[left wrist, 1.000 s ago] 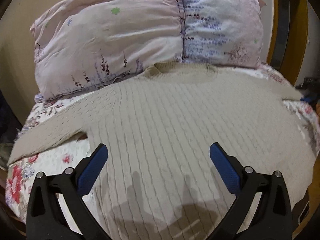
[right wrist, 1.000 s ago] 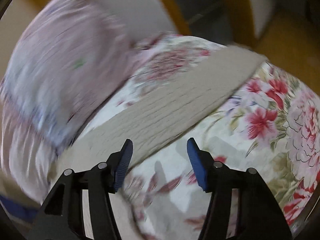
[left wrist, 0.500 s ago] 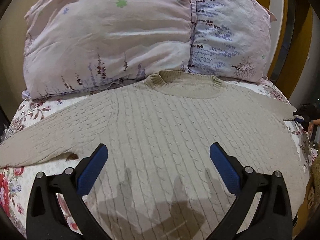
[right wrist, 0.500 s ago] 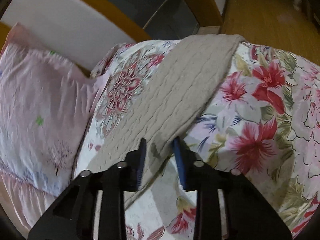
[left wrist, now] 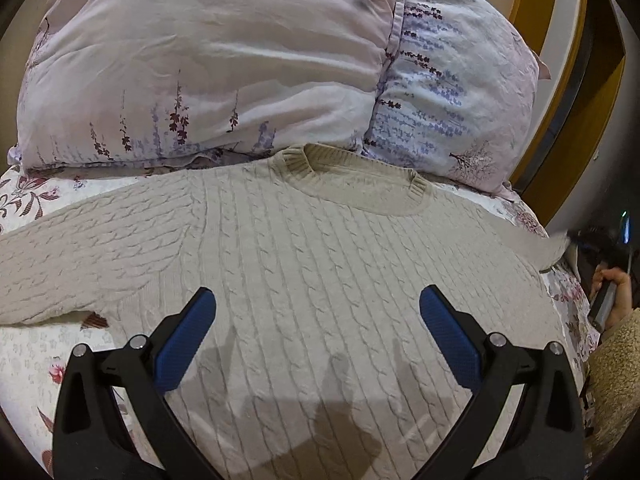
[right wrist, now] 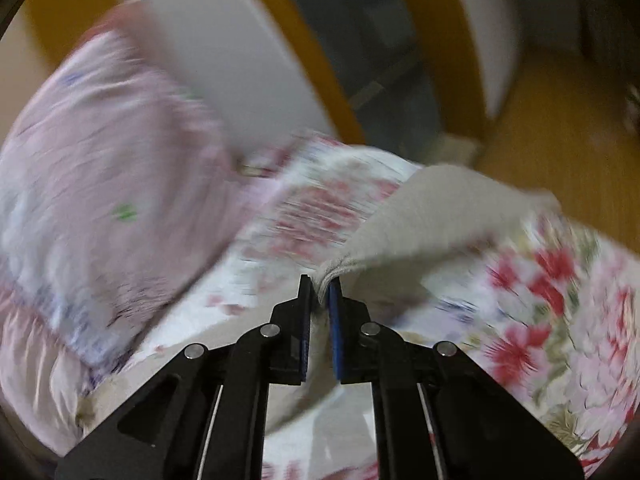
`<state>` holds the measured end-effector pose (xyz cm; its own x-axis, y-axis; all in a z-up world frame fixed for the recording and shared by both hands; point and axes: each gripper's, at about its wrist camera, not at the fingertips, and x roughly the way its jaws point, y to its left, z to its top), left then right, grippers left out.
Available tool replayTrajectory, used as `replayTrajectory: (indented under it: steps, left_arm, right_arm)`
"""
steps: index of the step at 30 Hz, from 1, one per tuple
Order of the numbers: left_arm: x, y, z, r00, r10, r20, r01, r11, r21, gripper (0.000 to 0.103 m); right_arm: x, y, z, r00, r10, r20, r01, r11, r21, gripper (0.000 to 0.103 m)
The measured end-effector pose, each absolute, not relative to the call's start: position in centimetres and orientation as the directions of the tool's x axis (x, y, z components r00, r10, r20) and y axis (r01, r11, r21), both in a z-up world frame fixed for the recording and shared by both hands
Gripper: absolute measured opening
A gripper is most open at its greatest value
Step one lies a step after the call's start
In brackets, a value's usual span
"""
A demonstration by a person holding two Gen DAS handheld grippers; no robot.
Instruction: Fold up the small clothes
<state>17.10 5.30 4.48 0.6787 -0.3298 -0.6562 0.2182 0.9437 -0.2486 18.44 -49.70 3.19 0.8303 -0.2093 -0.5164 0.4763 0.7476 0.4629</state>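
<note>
A beige cable-knit sweater [left wrist: 312,264] lies flat on the floral bedspread [left wrist: 36,344], collar toward the pillows, its left sleeve [left wrist: 80,256] stretched out to the left. My left gripper [left wrist: 318,312] hangs open and empty above the sweater's body. In the right wrist view my right gripper [right wrist: 320,290] is shut on the sweater's right sleeve [right wrist: 432,216] and lifts it off the bed; this view is blurred by motion. The right gripper also shows at the far right of the left wrist view [left wrist: 600,248], at the sleeve's end.
Two pale floral pillows [left wrist: 208,60] lean against the headboard behind the collar. A wooden bed frame [left wrist: 532,12] stands at the right, with wooden floor [right wrist: 560,132] beyond the bed's edge. The bedspread also shows in the right wrist view [right wrist: 560,320].
My right gripper has shut on the right sleeve and raised it from the bed. My left gripper has stayed open and moved closer over the sweater.
</note>
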Motion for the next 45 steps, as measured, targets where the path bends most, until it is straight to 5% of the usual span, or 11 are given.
replayTrajectory:
  steps: [6, 11, 17, 22, 27, 29, 31, 33, 38, 41, 45]
  left_arm:
    - [17.1, 5.7, 4.6, 0.694, -0.398, -0.599, 0.251, 0.915, -0.317, 0.101]
    - [17.5, 5.9, 4.2, 0.673, -0.462, -0.577, 0.251, 0.877, -0.409, 0.101]
    - [17.9, 6.0, 3.4, 0.63, -0.532, -0.565, 0.234, 0.824, -0.515, 0.101]
    - [18.2, 5.3, 3.0, 0.585, -0.538, -0.607, 0.254, 0.832, -0.493, 0.101]
    - [18.9, 5.8, 2.7, 0.561, -0.589, -0.582, 0.231, 0.786, -0.573, 0.101]
    - [19.0, 6.2, 2.5, 0.553, -0.608, -0.57, 0.221, 0.766, -0.603, 0.101]
    - [19.0, 6.5, 2.4, 0.545, -0.626, -0.558, 0.213, 0.747, -0.629, 0.101]
    - [19.2, 6.8, 2.3, 0.539, -0.642, -0.546, 0.2, 0.727, -0.657, 0.101]
    - [19.6, 7.6, 1.8, 0.526, -0.687, -0.502, 0.17, 0.663, -0.729, 0.101]
    - [20.2, 7.6, 1.2, 0.506, -0.72, -0.474, 0.135, 0.609, -0.781, 0.1]
    - [20.9, 6.9, 0.7, 0.482, -0.74, -0.468, 0.1, 0.578, -0.81, 0.097]
  right_arm:
    - [21.1, -38.4, 6.1, 0.898, 0.076, -0.434, 0.113, 0.913, 0.393, 0.009]
    - [23.1, -28.9, 2.6, 0.784, 0.291, -0.549, -0.116, 0.936, 0.332, 0.009]
    - [23.6, -26.3, -1.8, 0.68, 0.315, -0.662, -0.112, 0.937, 0.331, 0.011]
    - [22.6, -29.9, -1.0, 0.703, 0.401, -0.587, -0.044, 0.849, 0.527, 0.055]
    - [23.3, -34.0, -1.4, 0.746, 0.346, -0.569, 0.143, 0.751, 0.645, 0.054]
    - [23.4, -35.2, -1.5, 0.767, 0.278, -0.578, 0.218, 0.734, 0.643, 0.042]
    - [23.8, -35.6, -1.1, 0.773, 0.201, -0.602, 0.271, 0.753, 0.6, 0.014]
    - [24.0, -34.5, 0.3, 0.79, 0.137, -0.597, 0.26, 0.807, 0.53, 0.01]
    - [23.2, -26.7, 3.9, 0.837, 0.239, -0.493, -0.032, 0.92, 0.391, 0.009]
    - [23.3, -20.2, 3.0, 0.728, 0.391, -0.563, -0.267, 0.918, 0.293, 0.01]
    - [22.8, -15.6, -0.9, 0.572, 0.444, -0.689, -0.403, 0.885, 0.235, 0.035]
